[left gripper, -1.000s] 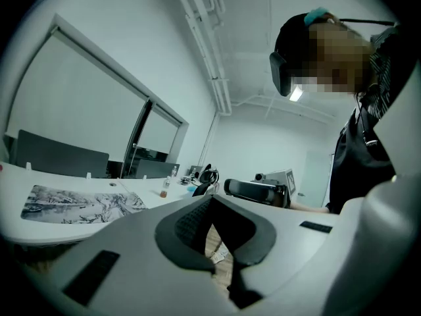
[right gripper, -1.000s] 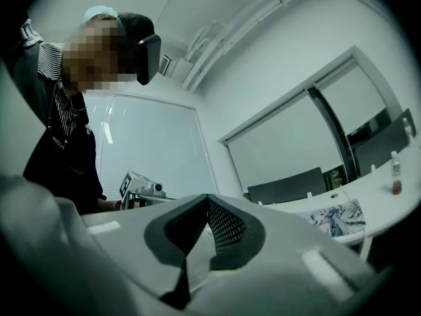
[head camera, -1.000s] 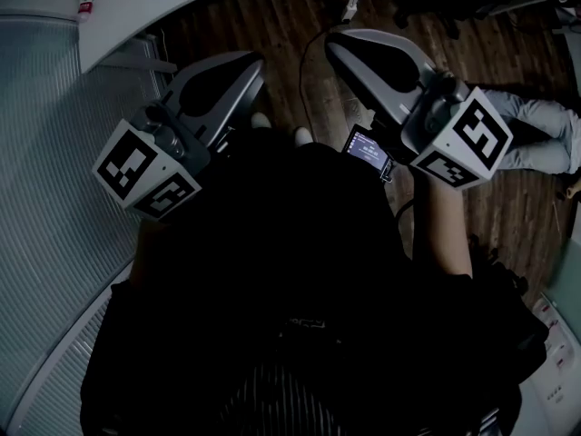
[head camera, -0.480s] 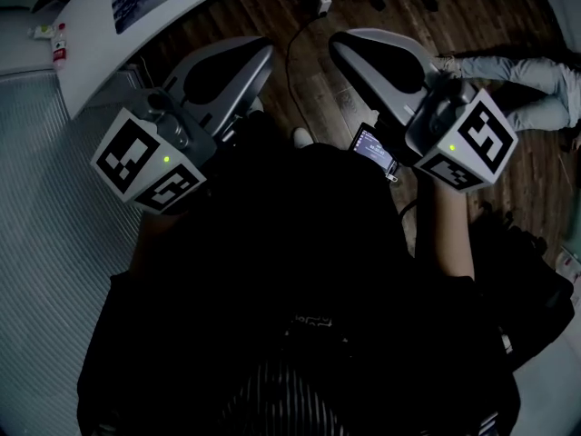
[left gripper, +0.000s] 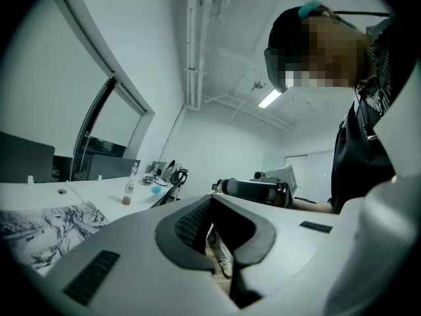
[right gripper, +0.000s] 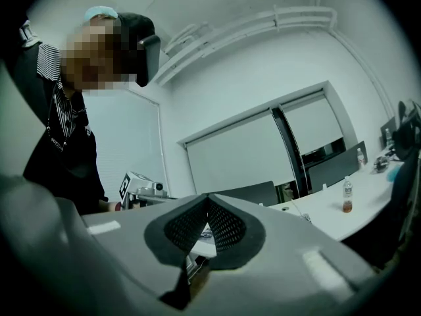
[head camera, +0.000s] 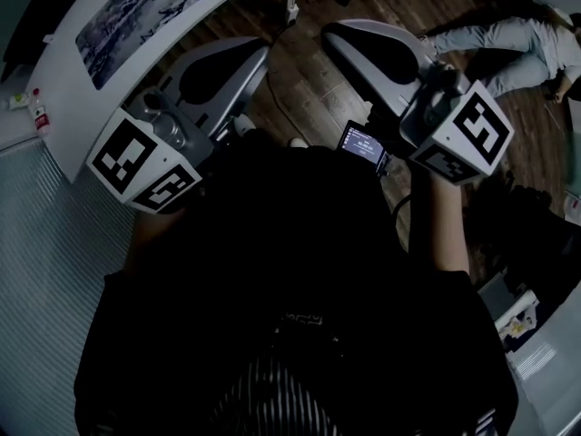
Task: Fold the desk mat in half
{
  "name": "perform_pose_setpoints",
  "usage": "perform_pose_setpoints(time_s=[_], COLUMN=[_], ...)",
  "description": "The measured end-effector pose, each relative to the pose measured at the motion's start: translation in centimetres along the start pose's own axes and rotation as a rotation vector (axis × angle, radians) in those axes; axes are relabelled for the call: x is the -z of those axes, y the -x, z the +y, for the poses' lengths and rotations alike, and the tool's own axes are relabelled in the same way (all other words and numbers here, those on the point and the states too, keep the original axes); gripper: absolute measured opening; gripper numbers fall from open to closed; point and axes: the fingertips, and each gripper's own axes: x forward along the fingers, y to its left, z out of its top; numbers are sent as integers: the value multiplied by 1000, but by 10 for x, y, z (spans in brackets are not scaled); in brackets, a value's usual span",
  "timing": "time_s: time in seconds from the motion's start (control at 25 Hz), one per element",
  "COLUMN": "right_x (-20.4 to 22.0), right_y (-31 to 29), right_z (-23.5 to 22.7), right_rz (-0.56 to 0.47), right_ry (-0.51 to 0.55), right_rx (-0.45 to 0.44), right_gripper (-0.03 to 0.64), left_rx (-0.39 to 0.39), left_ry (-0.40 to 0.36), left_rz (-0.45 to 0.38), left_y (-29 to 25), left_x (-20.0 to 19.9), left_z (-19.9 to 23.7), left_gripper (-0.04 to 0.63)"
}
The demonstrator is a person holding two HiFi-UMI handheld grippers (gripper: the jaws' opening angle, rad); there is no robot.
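Note:
The desk mat [head camera: 136,5], printed with a pale drawing, lies flat on the curved white desk [head camera: 68,107] at the upper left of the head view. Its corner also shows in the left gripper view [left gripper: 41,224]. Both grippers are held at chest height over the wooden floor, away from the mat. My left gripper [head camera: 261,53] [left gripper: 212,200] has its jaws closed together and holds nothing. My right gripper [head camera: 329,33] [right gripper: 207,200] is shut and empty too, with its pads meeting at the tip.
A small bottle [left gripper: 129,191] and other clutter stand farther along the desk. Another bottle [right gripper: 346,203] stands on a white table. A person's legs in jeans [head camera: 495,33] lie on the floor at the upper right. A small lit screen [head camera: 362,144] hangs at my chest.
The head view has swung, bringing the desk and the printed mat further into sight at the upper left. Both grippers have stayed shut in front of the chest.

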Motion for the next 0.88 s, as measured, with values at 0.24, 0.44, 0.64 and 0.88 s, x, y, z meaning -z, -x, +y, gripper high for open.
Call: perform_pose_setpoints(time_s=[0.24,0.44,0.64,0.88], right_x=[-19,-25,-21,-13], right_y=[-57,-100,-151,-208], right_z=[-3,-6,-6,-5], right_rz=[-31,-46,-30,34], right_ry=[2,-3,-2,8], right_rx=[31,20,-29,-72], right_gripper=[2,2,2,2], left_rx=[83,87,-20,-15], left_ry=[7,36,75,121], left_rz=[9,6,-8,-104], left_y=[14,37,69,104], left_x=[-20,-24,-21,-27], left_z=[41,83,137,172], left_gripper=[8,8,8,8])
